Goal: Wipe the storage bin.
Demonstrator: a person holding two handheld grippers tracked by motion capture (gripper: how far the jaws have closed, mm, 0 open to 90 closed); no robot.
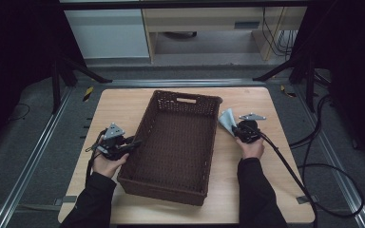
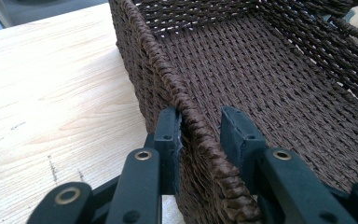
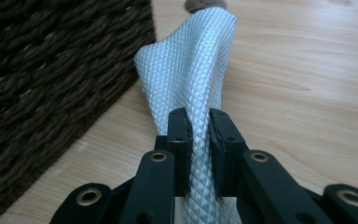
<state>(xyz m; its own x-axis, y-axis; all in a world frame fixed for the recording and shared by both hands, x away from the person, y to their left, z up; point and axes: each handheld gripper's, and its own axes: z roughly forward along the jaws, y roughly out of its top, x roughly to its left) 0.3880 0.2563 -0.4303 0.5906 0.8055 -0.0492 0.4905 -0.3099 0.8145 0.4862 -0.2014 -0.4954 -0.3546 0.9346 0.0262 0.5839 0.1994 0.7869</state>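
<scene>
1. Dragging the cloth (image 3: 186, 79) against the basket (image 1: 176, 142) wall could snag it or pull it from the pinch.
2. The left gripper (image 2: 200, 140), lower left in the high view, straddles the basket's left rim; one jaw touches it, the other seems slightly off, so the basket may shift.
3. The right gripper (image 3: 199, 154), right of centre in the high view, has its jaws nearly together, pinching the cloth beside the basket's upper right corner.

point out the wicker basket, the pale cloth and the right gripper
wicker basket (image 1: 188, 98), high view, far rim by the handle slot
pale cloth (image 3: 191, 70), right gripper view, quilted fold above the jaws
right gripper (image 3: 199, 128), right gripper view, between its fingertips, on the pinched cloth
</scene>
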